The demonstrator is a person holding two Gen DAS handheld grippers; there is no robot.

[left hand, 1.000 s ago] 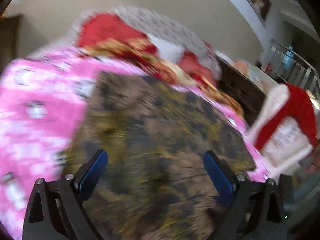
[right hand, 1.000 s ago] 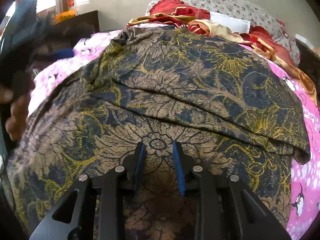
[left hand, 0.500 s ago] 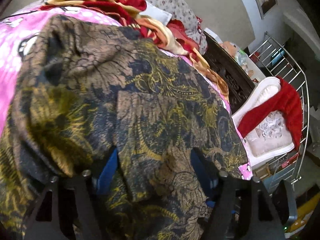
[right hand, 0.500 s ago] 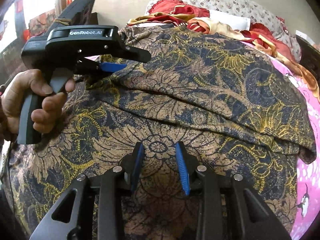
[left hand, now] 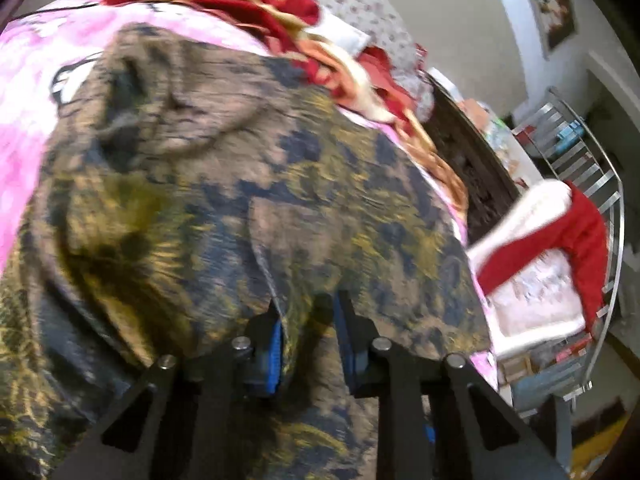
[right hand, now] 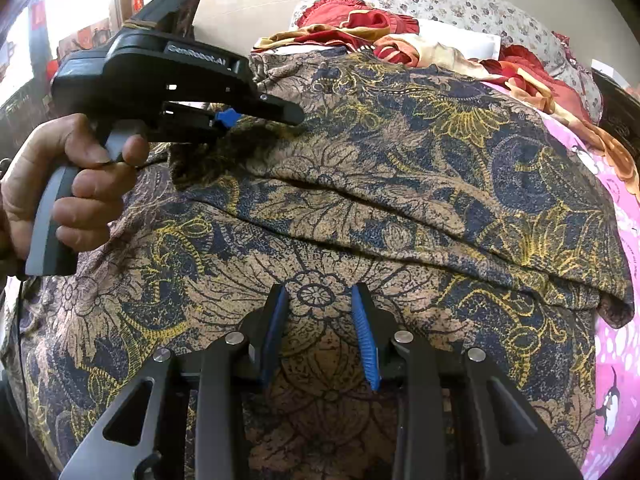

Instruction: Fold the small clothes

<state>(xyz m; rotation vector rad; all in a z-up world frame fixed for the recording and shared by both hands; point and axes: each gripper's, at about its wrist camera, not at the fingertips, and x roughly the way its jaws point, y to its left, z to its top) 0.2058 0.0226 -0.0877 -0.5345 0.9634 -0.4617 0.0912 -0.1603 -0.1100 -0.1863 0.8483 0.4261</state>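
A brown garment with a blue and yellow floral print (right hand: 400, 184) lies spread over the pink bed, its far part folded over toward me. It fills the left wrist view too (left hand: 240, 208). My left gripper (left hand: 308, 320) is shut on a fold of this garment; in the right wrist view it (right hand: 240, 120) is at the left, held by a hand, pinching the folded edge. My right gripper (right hand: 320, 308) is narrowly closed with garment cloth bunched between its blue pads (right hand: 364, 336) at the near edge.
A pink penguin-print bedsheet (right hand: 612, 380) lies under the garment. Red and gold clothes (right hand: 360, 28) and a floral pillow (right hand: 460, 4) sit at the bed's head. A metal rack with a red and white item (left hand: 560, 248) stands right of the bed.
My left gripper came in over the garment and closed from wide open onto a fold of it. My right gripper has stayed in place on the near edge.
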